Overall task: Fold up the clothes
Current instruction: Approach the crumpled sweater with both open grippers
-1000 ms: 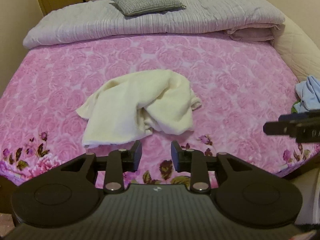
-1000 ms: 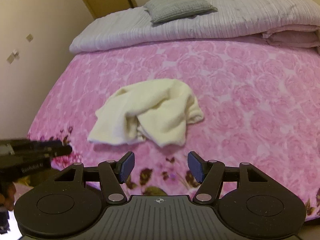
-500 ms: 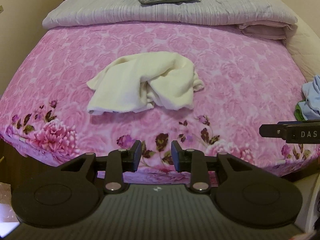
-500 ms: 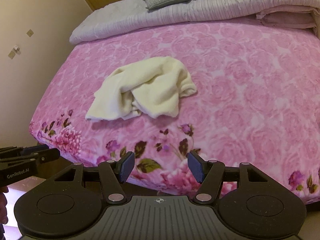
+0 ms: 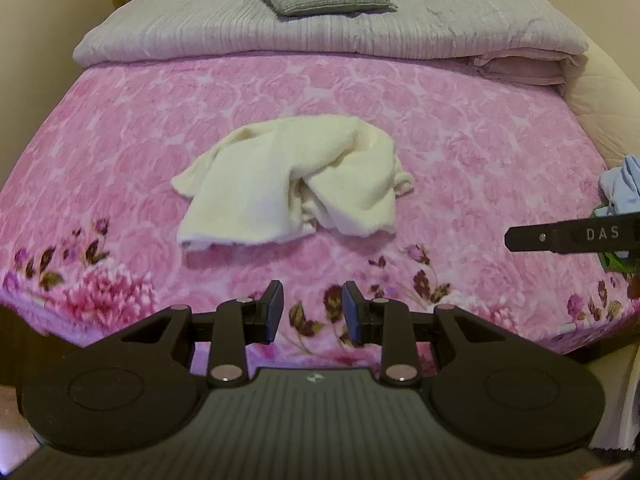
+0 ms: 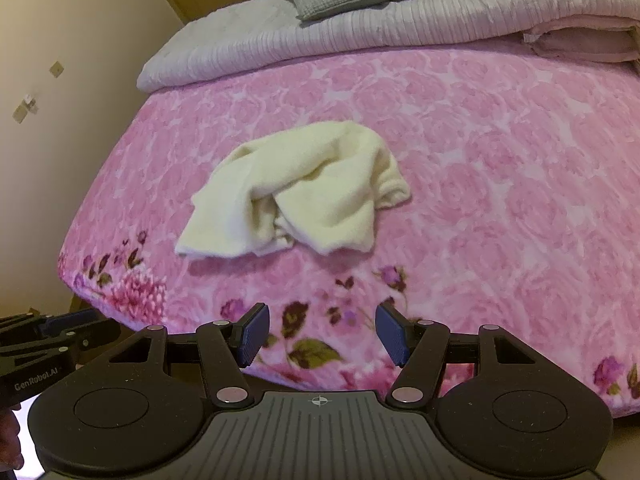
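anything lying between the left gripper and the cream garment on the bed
Nothing but bare pink floral blanket. In the left wrist view the left gripper hangs open near the bed's front edge, and only printed flowers separate it from the cream garment.

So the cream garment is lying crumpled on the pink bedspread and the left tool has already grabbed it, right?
Not quite. The cream garment does lie crumpled on the pink bedspread, but the left tool hasn't grabbed it. The left wrist view shows its jaws open and empty, short of the cloth near the bed's front edge. The right tool is open too.
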`<move>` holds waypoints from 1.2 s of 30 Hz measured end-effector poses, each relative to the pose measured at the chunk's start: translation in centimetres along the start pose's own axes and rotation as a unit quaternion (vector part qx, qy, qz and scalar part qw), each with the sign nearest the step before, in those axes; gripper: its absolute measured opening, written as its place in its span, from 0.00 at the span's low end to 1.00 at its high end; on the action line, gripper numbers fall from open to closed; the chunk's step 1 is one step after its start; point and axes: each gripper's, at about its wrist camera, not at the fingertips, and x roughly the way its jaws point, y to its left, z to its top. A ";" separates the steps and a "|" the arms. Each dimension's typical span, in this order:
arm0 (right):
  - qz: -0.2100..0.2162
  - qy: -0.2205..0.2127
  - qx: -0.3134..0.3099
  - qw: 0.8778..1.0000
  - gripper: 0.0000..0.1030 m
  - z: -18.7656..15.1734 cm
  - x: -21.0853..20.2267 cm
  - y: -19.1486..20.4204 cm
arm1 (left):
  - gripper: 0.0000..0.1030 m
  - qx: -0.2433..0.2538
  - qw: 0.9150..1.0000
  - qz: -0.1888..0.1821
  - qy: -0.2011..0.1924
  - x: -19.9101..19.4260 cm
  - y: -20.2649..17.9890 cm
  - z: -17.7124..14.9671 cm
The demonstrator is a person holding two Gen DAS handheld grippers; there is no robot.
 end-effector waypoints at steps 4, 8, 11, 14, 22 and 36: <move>-0.008 -0.015 0.024 1.000 0.61 1.2 1.0 0.0 | 0.26 0.040 0.999 -0.012 -0.010 1.4 1.0 1.1; -0.020 -0.033 0.065 0.997 0.61 2.0 1.9 -0.6 | 0.27 0.084 0.996 -0.024 -0.019 2.8 2.0 2.0; -0.029 -0.048 0.091 0.994 0.61 2.0 2.4 -1.0 | 0.32 0.123 0.992 -0.031 -0.025 4.5 2.0 1.5; -0.041 -0.054 0.120 0.991 0.61 1.3 3.4 -1.7 | 0.33 0.156 0.987 -0.036 -0.020 6.7 1.7 0.5; -0.070 -0.020 0.136 0.988 0.61 -0.9 6.7 -3.9 | 0.34 0.213 0.976 -0.041 -0.011 13.4 -0.8 -2.4; -0.082 0.039 0.063 0.994 0.61 1.7 17.8 -12.1 | 0.34 0.212 0.976 0.049 -0.032 27.4 -6.1 -4.3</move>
